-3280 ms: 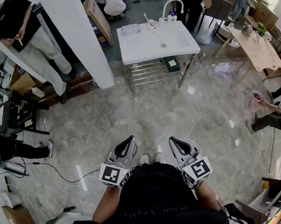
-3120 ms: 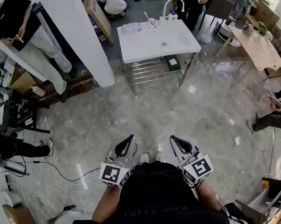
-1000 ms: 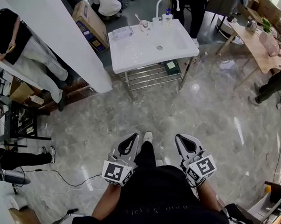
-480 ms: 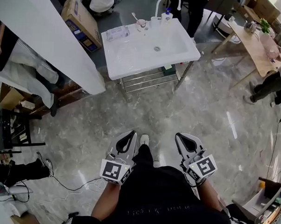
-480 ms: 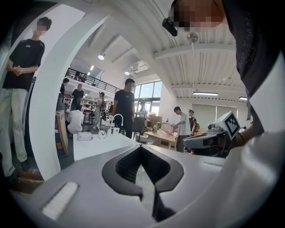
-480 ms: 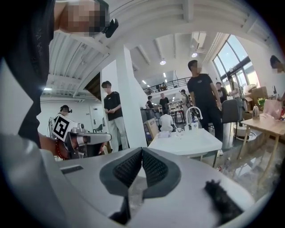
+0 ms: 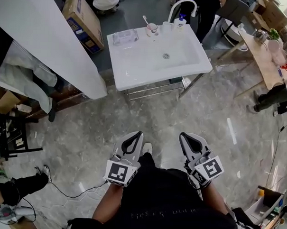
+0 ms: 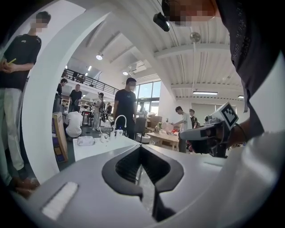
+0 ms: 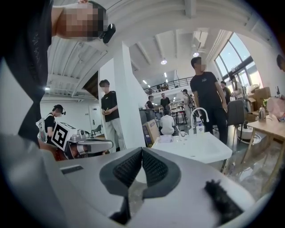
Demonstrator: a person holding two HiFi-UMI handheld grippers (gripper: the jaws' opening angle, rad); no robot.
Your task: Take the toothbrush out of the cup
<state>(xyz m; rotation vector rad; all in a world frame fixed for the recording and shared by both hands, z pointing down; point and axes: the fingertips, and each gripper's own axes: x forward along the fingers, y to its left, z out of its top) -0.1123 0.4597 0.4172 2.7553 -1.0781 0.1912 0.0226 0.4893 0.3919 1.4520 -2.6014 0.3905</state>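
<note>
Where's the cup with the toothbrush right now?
In the head view, the cup stands on the back rim of the white sink, between a clear box and the faucet, toothbrush inside.

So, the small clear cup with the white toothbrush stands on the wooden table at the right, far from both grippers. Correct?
Wrong place. The small clear cup with the white toothbrush stands on the back rim of the white washbasin, beside its curved tap, far from the left gripper and the right gripper; the head view shows it.
</note>
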